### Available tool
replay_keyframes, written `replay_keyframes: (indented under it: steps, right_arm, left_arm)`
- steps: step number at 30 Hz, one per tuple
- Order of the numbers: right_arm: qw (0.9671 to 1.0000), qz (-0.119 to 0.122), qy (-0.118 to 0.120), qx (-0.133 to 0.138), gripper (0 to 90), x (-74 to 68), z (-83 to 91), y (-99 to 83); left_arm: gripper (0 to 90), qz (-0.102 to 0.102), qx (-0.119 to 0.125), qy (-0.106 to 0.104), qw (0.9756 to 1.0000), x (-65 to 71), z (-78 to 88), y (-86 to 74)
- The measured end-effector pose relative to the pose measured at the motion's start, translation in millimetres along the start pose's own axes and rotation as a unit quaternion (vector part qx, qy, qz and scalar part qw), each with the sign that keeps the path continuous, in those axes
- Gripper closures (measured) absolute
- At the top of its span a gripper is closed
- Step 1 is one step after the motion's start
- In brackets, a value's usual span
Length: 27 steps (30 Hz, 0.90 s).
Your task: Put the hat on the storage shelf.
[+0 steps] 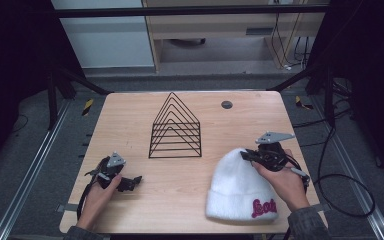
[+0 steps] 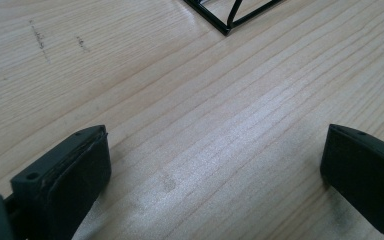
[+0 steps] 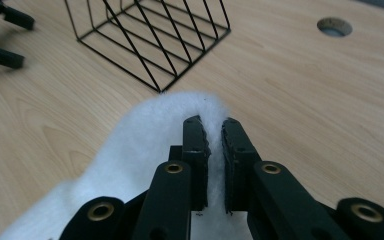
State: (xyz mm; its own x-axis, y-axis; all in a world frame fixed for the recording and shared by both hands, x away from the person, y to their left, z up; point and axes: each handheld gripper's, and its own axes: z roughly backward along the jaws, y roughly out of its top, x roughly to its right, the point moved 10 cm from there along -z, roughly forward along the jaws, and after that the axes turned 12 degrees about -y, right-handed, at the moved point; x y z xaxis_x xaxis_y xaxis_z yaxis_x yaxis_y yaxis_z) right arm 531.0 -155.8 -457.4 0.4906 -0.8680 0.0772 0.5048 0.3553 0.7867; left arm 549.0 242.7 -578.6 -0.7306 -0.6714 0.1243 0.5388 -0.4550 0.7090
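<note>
Pinching the crown of a white hat [image 1: 240, 187], the right tool [image 1: 246, 155] has its jaws drawn nearly together, a thin fold of the fleecy fabric caught between the pads, as the right gripper view [image 3: 213, 131] shows. The hat lies flat on the near right part of the worktop [image 1: 180, 200], its cuff toward the person and marked with dark red lettering [image 1: 263, 206]. A black wire rack [image 1: 176, 129], peaked like a roof, stands at mid-worktop, just beyond and left of the crown. A round hole [image 1: 226, 104] lies in the worktop behind the rack. The left tool [image 1: 136, 182] rests low over the near left worktop, well apart from the hat, its jaws spread wide with bare wood between them [image 2: 215, 150].
</note>
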Motion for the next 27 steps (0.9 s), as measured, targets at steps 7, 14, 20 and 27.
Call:
replay_keyframes:
  steps: [7, 14, 20, 27]
  right_arm:
    - [0.998, -0.007, 0.011, 0.062, 83.5, -10.1, 35.0, 18.8]
    - [0.9913, 0.011, 0.033, 0.127, 83.6, -25.6, 64.0, 54.2]
    - [0.984, 0.043, 0.039, 0.169, 83.7, -36.4, 74.2, 92.6]
    - [0.9795, 0.068, 0.022, 0.188, 83.7, -31.6, 84.3, 141.8]
  left_arm:
    - [3.3, -0.009, 0.006, 0.012, 0.9999, 3.0, -0.4, 4.5]
    - [3.5, -0.06, 0.041, 0.008, 0.9973, 29.7, 24.1, 53.4]
    - [3.3, -0.09, 0.081, -0.012, 0.9926, 49.6, 45.6, 97.6]
    - [2.2, -0.138, 0.076, 0.006, 0.9875, 65.9, 69.6, 136.9]
